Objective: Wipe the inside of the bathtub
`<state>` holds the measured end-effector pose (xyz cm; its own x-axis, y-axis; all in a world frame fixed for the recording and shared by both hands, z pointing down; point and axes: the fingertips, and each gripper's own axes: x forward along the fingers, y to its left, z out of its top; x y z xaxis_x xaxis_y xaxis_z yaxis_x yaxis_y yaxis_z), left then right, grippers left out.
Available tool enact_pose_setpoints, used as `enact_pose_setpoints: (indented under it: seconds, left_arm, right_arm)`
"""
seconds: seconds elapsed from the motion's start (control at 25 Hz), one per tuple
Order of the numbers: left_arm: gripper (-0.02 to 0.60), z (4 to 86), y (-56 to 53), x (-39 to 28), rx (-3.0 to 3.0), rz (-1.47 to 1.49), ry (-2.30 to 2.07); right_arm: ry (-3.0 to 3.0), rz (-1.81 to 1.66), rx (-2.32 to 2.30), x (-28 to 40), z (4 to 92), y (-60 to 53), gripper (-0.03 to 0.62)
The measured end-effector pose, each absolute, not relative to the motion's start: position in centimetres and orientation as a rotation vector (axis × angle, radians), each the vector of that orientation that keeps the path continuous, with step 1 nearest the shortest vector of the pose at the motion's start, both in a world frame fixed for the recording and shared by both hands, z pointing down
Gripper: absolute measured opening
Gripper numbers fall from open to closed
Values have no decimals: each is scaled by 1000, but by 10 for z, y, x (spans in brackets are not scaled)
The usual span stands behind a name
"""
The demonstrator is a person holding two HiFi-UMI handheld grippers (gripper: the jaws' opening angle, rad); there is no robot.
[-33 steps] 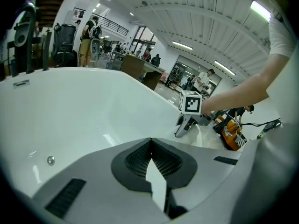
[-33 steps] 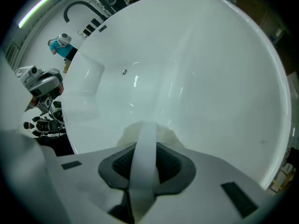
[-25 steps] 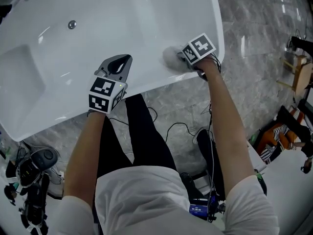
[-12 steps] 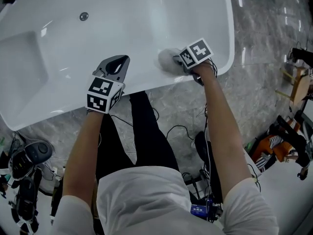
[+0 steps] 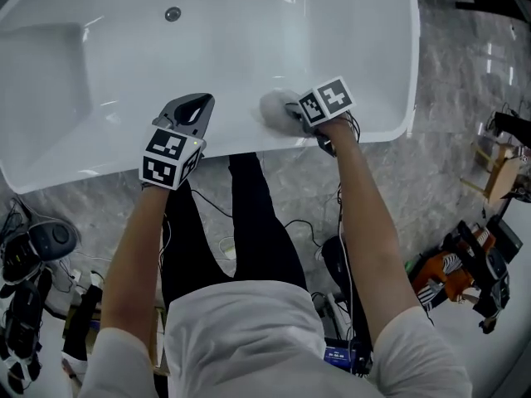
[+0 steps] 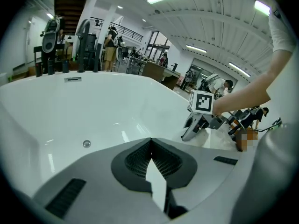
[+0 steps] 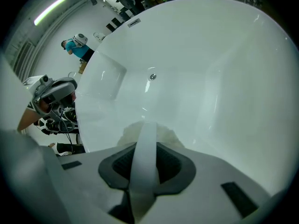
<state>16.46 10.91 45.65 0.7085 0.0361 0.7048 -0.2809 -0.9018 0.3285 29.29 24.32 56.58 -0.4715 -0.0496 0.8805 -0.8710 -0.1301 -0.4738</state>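
Observation:
The white bathtub fills the top of the head view, its drain near the far side. My right gripper is shut on a fluffy grey-white cloth and presses it on the inner near wall. The same cloth shows past the shut jaws in the right gripper view. Over the tub's near rim my left gripper hovers shut, holding nothing. In the left gripper view the right gripper and the drain are visible.
Grey marble floor surrounds the tub. Cables trail by my legs. Black equipment lies at the left, and bags and gear at the right. Other people stand far off in the hall.
My right gripper has slid the cloth leftward along the near inner wall. The head view has shifted, so the tub sits farther right. The left gripper holds its place on the rim.

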Motion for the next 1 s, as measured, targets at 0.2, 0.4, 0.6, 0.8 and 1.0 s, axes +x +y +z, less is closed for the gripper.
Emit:
enact_pose_setpoints:
  seconds: [0.2, 0.4, 0.6, 0.8, 1.0]
  left_arm:
    - [8, 453, 86, 123, 2491, 1056, -257]
    - [8, 455, 62, 79, 2469, 1064, -312]
    - [8, 455, 42, 49, 2442, 1050, -389]
    - [8, 462, 20, 6, 2397, 1018, -472]
    - [8, 466, 3, -30, 2368, 987, -527]
  right_arm:
    - [-1529, 1679, 1034, 255, 560, 222, 92]
    - [-1557, 1687, 1008, 211, 558, 194, 91]
    - [-1595, 1672, 957, 178, 556, 169, 92]
    - [-1609, 1643, 901, 135, 560, 143, 91]
    - [-1618, 1622, 862, 97, 564, 118, 92]
